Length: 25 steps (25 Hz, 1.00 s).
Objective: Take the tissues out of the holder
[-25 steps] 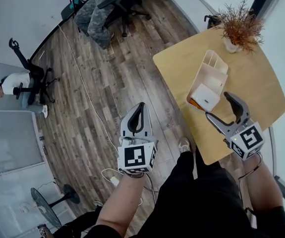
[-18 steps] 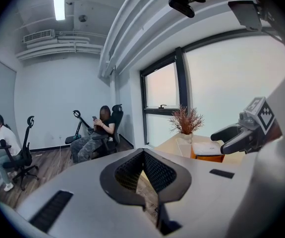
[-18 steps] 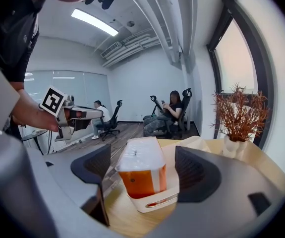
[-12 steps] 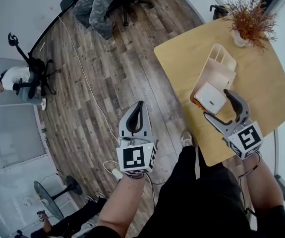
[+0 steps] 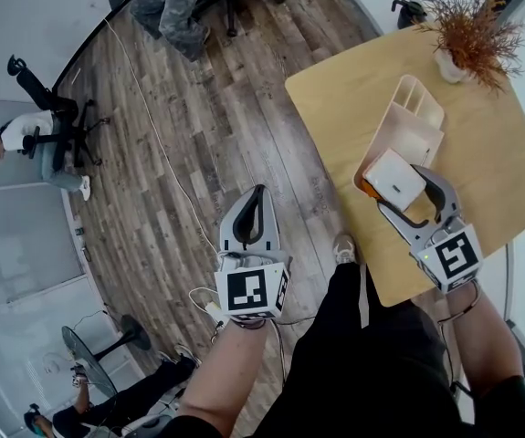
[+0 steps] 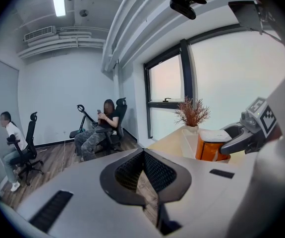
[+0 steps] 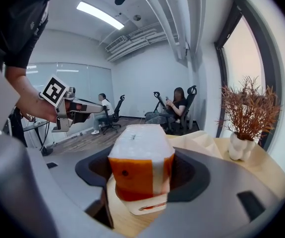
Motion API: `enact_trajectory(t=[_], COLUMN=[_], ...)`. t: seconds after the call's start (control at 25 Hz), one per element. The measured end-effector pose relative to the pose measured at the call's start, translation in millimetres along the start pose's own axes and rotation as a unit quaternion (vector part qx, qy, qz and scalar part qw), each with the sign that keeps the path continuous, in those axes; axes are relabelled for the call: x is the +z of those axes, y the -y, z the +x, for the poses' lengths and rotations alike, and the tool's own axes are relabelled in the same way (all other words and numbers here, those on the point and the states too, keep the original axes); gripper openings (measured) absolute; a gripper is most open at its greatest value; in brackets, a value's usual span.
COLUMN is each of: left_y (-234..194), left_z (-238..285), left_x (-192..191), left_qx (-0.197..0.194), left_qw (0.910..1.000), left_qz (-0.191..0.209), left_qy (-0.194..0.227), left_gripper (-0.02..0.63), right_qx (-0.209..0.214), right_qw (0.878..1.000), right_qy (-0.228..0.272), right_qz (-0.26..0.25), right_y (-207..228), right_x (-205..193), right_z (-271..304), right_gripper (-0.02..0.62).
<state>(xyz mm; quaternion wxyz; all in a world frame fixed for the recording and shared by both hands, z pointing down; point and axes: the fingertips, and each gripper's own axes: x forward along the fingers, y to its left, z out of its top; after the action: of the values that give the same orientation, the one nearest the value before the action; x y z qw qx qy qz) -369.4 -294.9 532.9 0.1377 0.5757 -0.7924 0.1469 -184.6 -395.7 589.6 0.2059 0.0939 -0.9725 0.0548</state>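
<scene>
A tissue pack (image 5: 394, 179), white on top with orange sides, stands in the near end of a cream holder (image 5: 413, 126) on the wooden table (image 5: 335, 126). My right gripper (image 5: 402, 190) reaches over the table's edge with a jaw on either side of the pack. In the right gripper view the pack (image 7: 141, 160) fills the gap between the dark pads (image 7: 90, 170). The jaws are closing, and I see no firm press on the pack. My left gripper (image 5: 255, 199) hangs over the wood floor, its tips together (image 6: 143, 155) and nothing in them.
A white pot of dried orange twigs (image 5: 467, 35) stands at the table's far corner behind the holder. People sit on office chairs at the left (image 5: 25, 144) and at the top (image 5: 175, 12). A thin cable (image 5: 152, 153) runs across the floor.
My right gripper has moved forward from in front of the holder until its jaws flank the tissue pack. The left gripper has stayed where it was.
</scene>
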Motion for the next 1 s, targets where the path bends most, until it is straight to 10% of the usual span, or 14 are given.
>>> enact_trajectory(t=[1.0], left_y=[-11], left_z=[-11], left_x=[36], left_qx=[0.009], left_qw=[0.9994], left_qz=[-0.003], left_qy=[0.033], left_gripper=[0.005], right_qx=[-0.010], right_qw=[1.000], right_qy=[0.000], right_qz=[0.001], right_y=[5], right_x=[26], right_z=[-15], right_gripper=[0.265])
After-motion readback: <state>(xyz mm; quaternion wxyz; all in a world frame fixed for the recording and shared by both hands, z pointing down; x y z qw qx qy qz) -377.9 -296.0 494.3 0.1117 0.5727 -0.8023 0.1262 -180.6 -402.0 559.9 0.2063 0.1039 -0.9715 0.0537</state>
